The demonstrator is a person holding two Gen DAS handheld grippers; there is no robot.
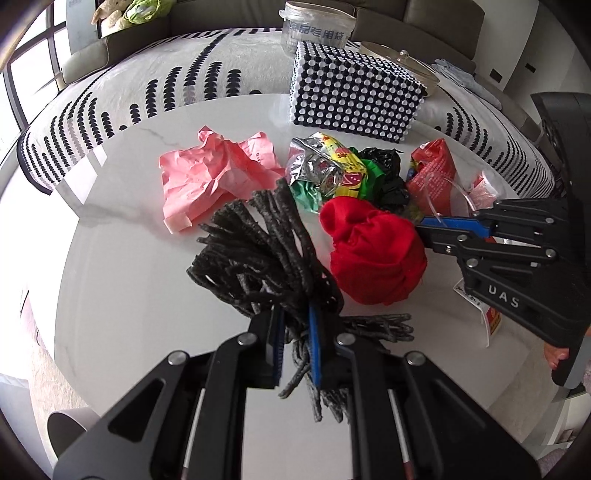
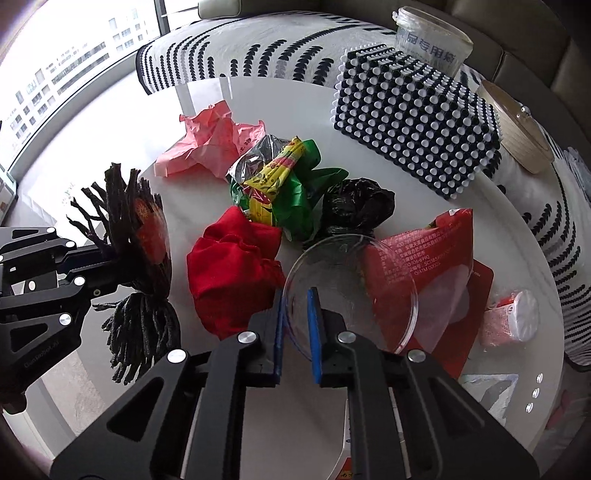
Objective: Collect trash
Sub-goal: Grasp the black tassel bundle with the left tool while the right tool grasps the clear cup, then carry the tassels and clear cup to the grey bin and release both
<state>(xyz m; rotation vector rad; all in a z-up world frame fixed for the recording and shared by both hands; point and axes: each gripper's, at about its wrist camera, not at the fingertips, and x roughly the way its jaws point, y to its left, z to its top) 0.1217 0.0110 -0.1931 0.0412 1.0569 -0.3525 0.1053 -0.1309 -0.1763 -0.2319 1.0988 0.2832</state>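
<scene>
My left gripper (image 1: 295,332) is shut on a dark grey yarn bundle (image 1: 258,258), held just above the white table (image 1: 122,266). My right gripper (image 2: 297,314) is shut on the rim of a clear plastic lid (image 2: 351,288), which tilts over a red printed packet (image 2: 417,258). Between them lies a heap of trash: a red cloth (image 1: 373,251), a crumpled pink paper (image 1: 214,177), a foil and green wrapper (image 1: 325,170) and a black plastic bag (image 1: 388,173). The right wrist view shows the left gripper (image 2: 107,258) with the yarn bundle (image 2: 136,229) at the left.
A black-and-white beaded box (image 1: 354,92) stands behind the heap, with a clear jar (image 1: 314,26) and a lidded glass bowl (image 1: 399,59) beyond it. A small pink and white packet (image 2: 509,321) lies at the right. A patterned cloth (image 1: 184,85) covers the far side.
</scene>
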